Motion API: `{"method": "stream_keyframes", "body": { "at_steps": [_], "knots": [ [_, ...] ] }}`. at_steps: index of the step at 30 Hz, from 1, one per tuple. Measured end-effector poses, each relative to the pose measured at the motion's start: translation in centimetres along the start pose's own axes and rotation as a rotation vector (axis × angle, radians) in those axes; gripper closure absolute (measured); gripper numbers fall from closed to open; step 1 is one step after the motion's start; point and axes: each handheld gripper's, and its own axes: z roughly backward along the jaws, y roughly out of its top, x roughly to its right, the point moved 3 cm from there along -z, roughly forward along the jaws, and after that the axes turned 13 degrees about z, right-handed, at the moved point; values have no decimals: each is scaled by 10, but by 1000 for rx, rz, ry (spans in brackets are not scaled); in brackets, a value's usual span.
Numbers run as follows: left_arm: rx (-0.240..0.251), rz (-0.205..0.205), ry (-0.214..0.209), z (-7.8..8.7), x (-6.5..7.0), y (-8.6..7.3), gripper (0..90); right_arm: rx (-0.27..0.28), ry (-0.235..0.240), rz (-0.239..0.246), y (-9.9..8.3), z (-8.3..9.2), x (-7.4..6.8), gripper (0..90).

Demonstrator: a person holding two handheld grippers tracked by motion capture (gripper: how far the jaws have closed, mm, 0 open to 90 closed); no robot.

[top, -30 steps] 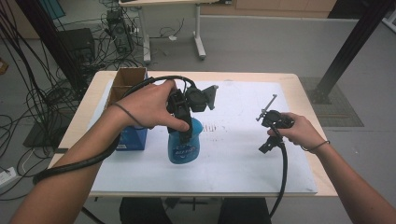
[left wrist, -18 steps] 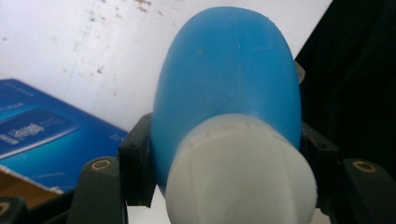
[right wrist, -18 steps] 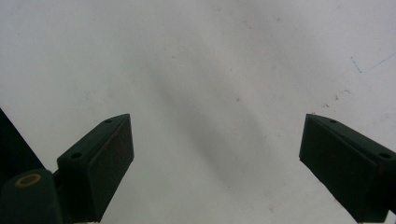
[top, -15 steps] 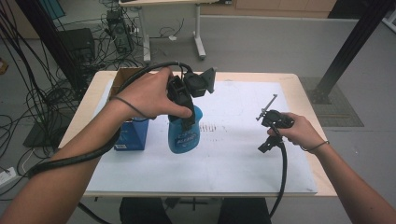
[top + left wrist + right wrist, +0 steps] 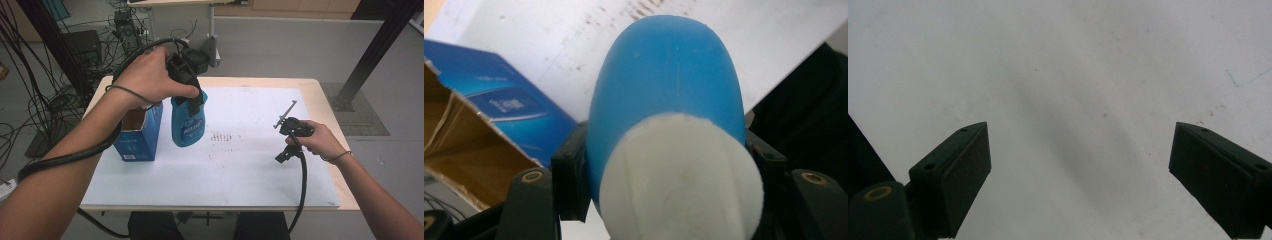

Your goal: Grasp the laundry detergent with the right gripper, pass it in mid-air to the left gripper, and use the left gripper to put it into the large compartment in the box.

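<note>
Left hand-held gripper point(image 5: 192, 97) clamped on the blue bottle point(image 5: 187, 122) near its white cap point(image 5: 681, 177), bottle hanging clear of the surface point(image 5: 240, 165) just beside the open box point(image 5: 137, 132). To box it well, centre the bottle over the opening and keep it upright before lowering. Right hand-held gripper point(image 5: 1078, 175) rests apart and empty.

- The bottle point(image 5: 188, 122) is bright blue with a white printed label on its front; seen from the left gripper view, its cap point(image 5: 681, 177) is white.
- The box point(image 5: 137, 139) is deep blue with pale lettering outside and plain brown cardboard inside.
- The bench point(image 5: 325, 92) has a light wood edge under a white sheet point(image 5: 240, 165) marked with small dark speckles.
- Both grippers, left point(image 5: 192, 97) and right point(image 5: 286, 114), are black, with black cables.
- The floor point(image 5: 280, 50) is grey.
</note>
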Motion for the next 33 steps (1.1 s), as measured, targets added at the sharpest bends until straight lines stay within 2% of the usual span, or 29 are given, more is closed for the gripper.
{"method": "stream_keyframes", "body": {
  "at_steps": [5,6,10,16,23,25,28,29,30,33],
  "knots": [
    [12,52,-14,10,-13,3,374,4,2,4,1,0,0,101],
    [23,73,-19,15,-18,4,374,6,0,2,1,-1,0,100],
    [34,100,-18,22,-25,5,374,5,0,2,1,-1,0,100],
    [41,167,-5,34,-43,6,374,5,-2,5,1,-1,2,100],
    [74,289,-7,44,-71,7,374,5,-2,1,2,-1,2,101],
    [70,313,-9,44,-79,7,374,2,-2,2,2,-1,2,100],
    [52,327,-5,45,-91,5,373,2,-1,1,3,-1,2,101],
    [56,359,-3,45,-101,4,374,2,-1,0,3,-1,3,100],
    [56,359,-3,45,-101,4,373,2,-1,0,3,-1,3,100],
    [67,405,3,45,-113,1,374,1,-1,-2,3,-1,3,101]
  ]
}}
